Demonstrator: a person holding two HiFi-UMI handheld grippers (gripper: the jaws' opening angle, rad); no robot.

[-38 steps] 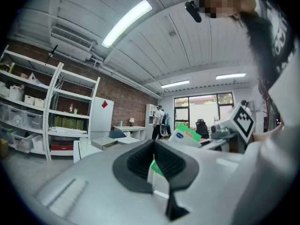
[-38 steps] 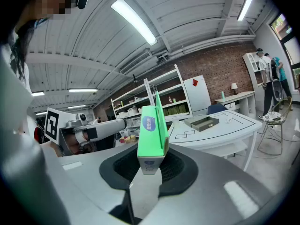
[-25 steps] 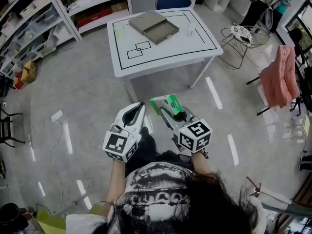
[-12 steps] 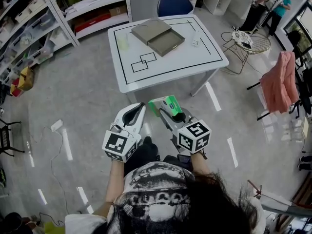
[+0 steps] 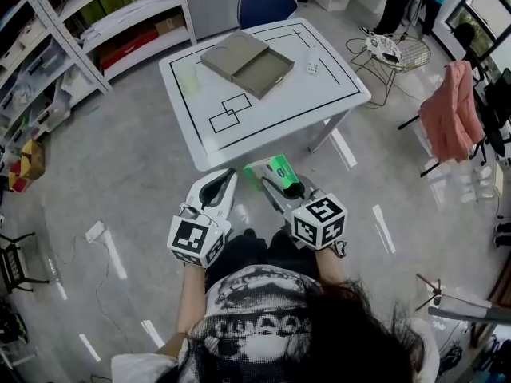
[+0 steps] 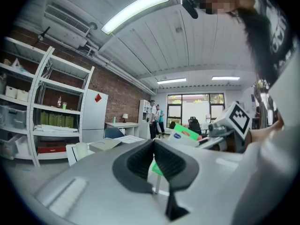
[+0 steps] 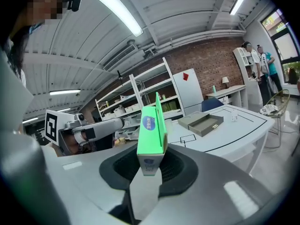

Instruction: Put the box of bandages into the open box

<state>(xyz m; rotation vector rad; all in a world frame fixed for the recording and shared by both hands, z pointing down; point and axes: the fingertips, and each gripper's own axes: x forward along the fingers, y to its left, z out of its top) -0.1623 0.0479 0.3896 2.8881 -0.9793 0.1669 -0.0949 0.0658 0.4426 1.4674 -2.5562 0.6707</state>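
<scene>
— Green carton first: where is the box of bandages (image 7: pixel 151 130)?

— In my right gripper (image 7: pixel 150 165). The two pads pinch its white lower end, and it stands upright with a narrow edge toward the camera. There is a blue oval mark on its green face.

— And seen from the head view?

— It sticks out past the jaw tips, in the air above the grey floor. It is just short of the near edge of the white table (image 5: pixel 271 114), not over it.

— What is your other hand doing?

— My left gripper (image 6: pixel 153 158) has its jaws pressed together with nothing between them. I hold it beside the right one, near but apart, pointing the same way toward the table.

— Can you see the open box (image 5: pixel 270 70)?

— Yes, it is a shallow grey tray on the far half of the table, with a flat grey piece against its far-left side. It is well apart from the carton. Black lines are marked on the tabletop, with two overlapping squares on the nearer side of the tray.

— Anything else on the table?

— A pale cup (image 5: pixel 188 79) to the tray's left and a small white item (image 5: pixel 313 57) to its right. I cannot tell what that one is.

— And beyond the table?

— A blue chair (image 5: pixel 266 2) behind the table, metal shelves (image 5: pixel 80 22) at the far left, and a pink cloth (image 5: pixel 451 110) draped at the right.
</scene>
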